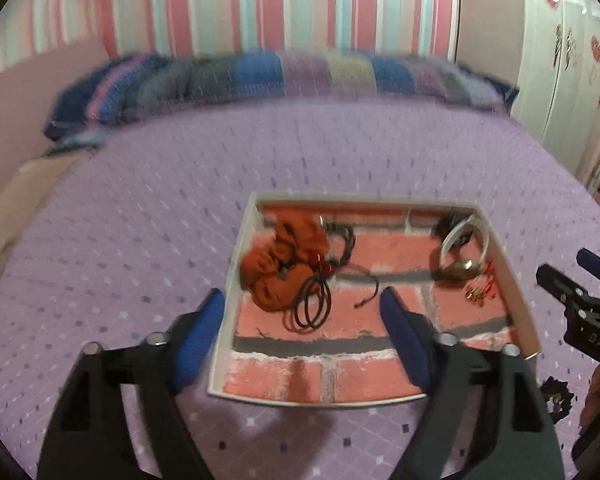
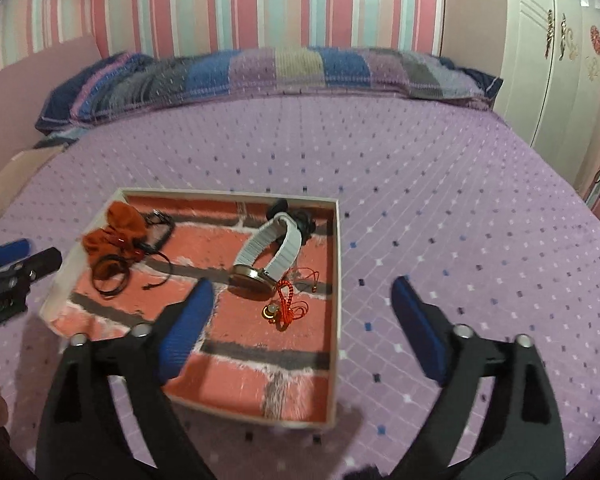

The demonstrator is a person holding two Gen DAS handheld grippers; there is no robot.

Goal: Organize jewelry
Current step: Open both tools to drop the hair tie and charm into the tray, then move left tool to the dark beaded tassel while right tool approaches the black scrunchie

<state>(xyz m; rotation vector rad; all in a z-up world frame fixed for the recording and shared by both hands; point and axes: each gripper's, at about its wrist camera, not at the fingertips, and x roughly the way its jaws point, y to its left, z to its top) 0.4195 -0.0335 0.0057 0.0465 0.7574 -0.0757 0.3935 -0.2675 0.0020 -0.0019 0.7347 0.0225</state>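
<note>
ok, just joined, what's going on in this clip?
A person with a gripper in each hand is sorting jewelry into a shallow tray on a purple bedspread. Both the left gripper and right gripper hang above the tray, jaws open and holding nothing. In the tray lie an orange scrunchie, black cords, a white-strapped watch and a red-corded charm.

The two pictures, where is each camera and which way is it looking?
Left wrist view: sits on the left claw, open, looking down at the tray's orange cloth side; the right claw shows at the edge.
Right wrist view: sits on the right claw, open, looking down at the white-strapped watch; the left claw pokes in.
Both see the same tray, purple bed and striped wall.
</note>
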